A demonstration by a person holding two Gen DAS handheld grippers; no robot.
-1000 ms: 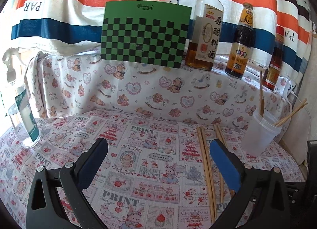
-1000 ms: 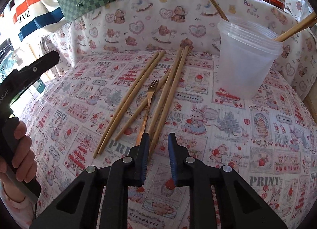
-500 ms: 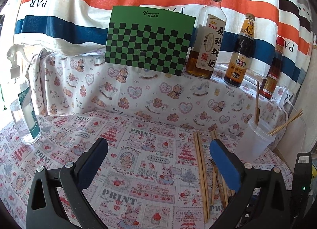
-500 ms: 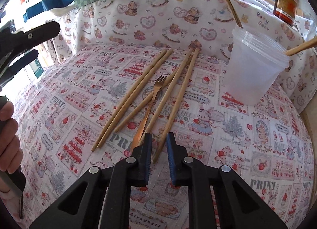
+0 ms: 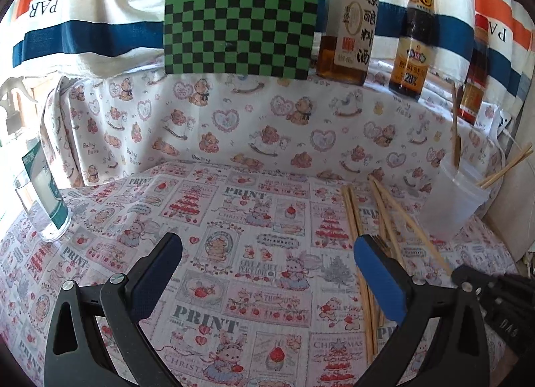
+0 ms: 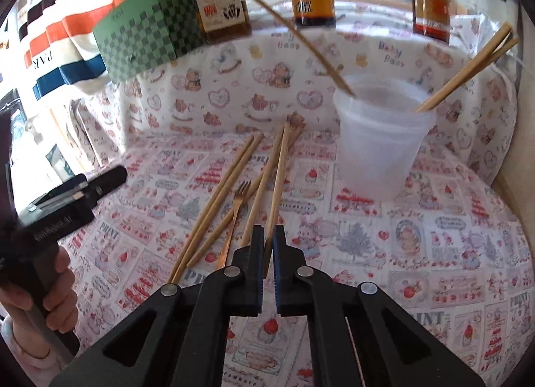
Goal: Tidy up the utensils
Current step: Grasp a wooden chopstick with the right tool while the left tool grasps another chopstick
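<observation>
Several wooden chopsticks [image 6: 227, 183] and a small copper fork [image 6: 234, 216] lie on the printed tablecloth, left of a clear plastic cup [image 6: 381, 142] that holds chopsticks and a thin utensil. My right gripper [image 6: 267, 236] is shut on the near end of one chopstick [image 6: 279, 169], which points toward the cup's left. My left gripper [image 5: 267, 253] is open and empty above the cloth, with the chopsticks [image 5: 357, 236] by its right finger and the cup [image 5: 451, 199] at far right.
Three sauce bottles [image 5: 347, 22] and a green checkered board [image 5: 240, 22] stand on the raised ledge at the back. A spray bottle [image 5: 36, 186] stands at the left. A wall edge lies right of the cup.
My right gripper moved forward and right and closed on the end of a chopstick. My left gripper shifted slightly closer to the table and stayed open.
</observation>
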